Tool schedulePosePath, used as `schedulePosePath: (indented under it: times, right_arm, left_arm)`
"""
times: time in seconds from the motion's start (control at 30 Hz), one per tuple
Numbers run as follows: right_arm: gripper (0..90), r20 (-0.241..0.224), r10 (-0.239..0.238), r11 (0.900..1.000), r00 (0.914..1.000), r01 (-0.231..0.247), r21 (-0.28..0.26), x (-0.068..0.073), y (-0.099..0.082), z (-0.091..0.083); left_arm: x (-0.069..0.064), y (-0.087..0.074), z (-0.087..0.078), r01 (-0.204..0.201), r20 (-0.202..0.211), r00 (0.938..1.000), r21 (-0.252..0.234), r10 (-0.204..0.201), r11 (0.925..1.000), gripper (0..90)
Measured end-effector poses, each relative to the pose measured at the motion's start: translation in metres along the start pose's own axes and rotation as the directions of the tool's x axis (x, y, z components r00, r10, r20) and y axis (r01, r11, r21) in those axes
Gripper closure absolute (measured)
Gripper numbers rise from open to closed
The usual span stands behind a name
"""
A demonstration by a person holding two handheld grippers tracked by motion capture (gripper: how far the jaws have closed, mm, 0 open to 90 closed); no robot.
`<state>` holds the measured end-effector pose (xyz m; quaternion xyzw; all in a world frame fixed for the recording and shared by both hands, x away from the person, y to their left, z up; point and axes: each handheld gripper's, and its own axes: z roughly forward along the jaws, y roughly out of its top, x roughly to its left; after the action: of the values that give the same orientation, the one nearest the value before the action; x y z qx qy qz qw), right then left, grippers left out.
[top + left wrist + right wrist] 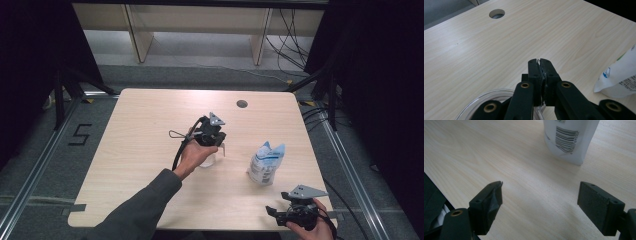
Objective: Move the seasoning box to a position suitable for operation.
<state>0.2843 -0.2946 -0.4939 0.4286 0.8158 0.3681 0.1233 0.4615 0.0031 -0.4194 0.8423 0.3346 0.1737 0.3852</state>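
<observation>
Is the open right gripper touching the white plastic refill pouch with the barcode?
Apart. The right gripper view shows the right gripper open, bare table between it and the pouch.

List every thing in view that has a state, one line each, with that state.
Left hand-held gripper: shut on the clear container's rim.
Right hand-held gripper: open, nothing between its jaws.
Clear container: upright on the table, no lid on it.
White pouch: standing upright, apart from both grippers.

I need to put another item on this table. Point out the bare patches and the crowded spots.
Bare: the whole left half of the table, and the far strip around the round hole. Crowded: the middle, where the left gripper pinches a clear container beside the white pouch, and the near right corner under the right gripper.
</observation>
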Motion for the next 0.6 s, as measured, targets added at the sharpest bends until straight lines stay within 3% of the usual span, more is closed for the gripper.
schedulePosePath:
  times: [0.03, 0.07, 0.13, 0.3, 0.33, 0.37, 0.4, 0.47, 0.53, 0.6]
  right_arm:
    - [21.1, -0.005, 0.016, 0.9998, 0.9999, -0.016, 0.013, 0.001, 0.0, -0.001]
    - [21.1, 0.007, -0.017, 0.9999, 0.9998, 0.017, 0.002, -0.001, 0.0, -0.001]
    - [21.1, 0.004, -0.014, 0.9999, 0.9999, 0.014, -0.003, -0.001, 0.0, 0.0]
    - [21.2, -0.01, 0.041, 0.999, 0.9991, -0.041, 0.015, 0.002, 0.0, -0.001]
    - [21.1, -0.01, 0.013, 0.9999, 0.9999, -0.013, 0.004, 0.0, 0.0, -0.001]
    - [21.2, -0.012, 0.032, 0.9994, 0.9994, -0.032, 0.011, 0.001, 0.0, -0.001]
    - [21.2, -0.011, 0.003, 1.0, 0.9999, -0.003, 0.002, -0.001, 0.0, -0.001]
    - [21.2, -0.011, 0.027, 0.9996, 0.9996, -0.027, 0.008, 0.001, 0.0, -0.001]
    - [21.2, -0.013, 0.03, 0.9995, 0.9995, -0.03, 0.009, 0.001, 0.0, -0.001]
    - [21.2, -0.011, 0.017, 0.9998, 0.9998, -0.017, 0.004, 0.0, 0.0, -0.001]
  left_arm:
    - [-0.001, 0.0, 0.0, 0.005, 0.001, 1.0, 0.0, -0.005, 1.0, 86.6]
    - [-0.002, 0.0, 0.001, 0.003, 0.005, 1.0, 0.006, -0.003, 1.0, 86.4]
    - [-0.003, 0.001, 0.001, -0.004, -0.002, 1.0, 0.013, 0.004, 0.9999, 86.0]
    - [-0.005, 0.0, 0.0, -0.014, -0.007, 0.9999, 0.025, 0.014, 0.9996, 85.2]
    - [-0.006, 0.0, 0.0, -0.014, -0.01, 0.9998, 0.026, 0.015, 0.9995, 85.2]
    - [-0.007, -0.001, 0.0, -0.017, -0.011, 0.9998, 0.028, 0.018, 0.9995, 85.0]
    - [-0.008, -0.001, -0.001, -0.025, -0.014, 0.9996, 0.027, 0.025, 0.9993, 85.0]
    - [-0.011, -0.004, -0.003, -0.003, -0.013, 0.9999, 0.039, 0.004, 0.9992, 84.7]
    - [-0.01, -0.005, -0.006, -0.036, -0.007, 0.9993, 0.032, 0.036, 0.9988, 84.4]
    - [-0.011, -0.008, -0.009, -0.04, -0.003, 0.9992, 0.032, 0.04, 0.9987, 84.1]
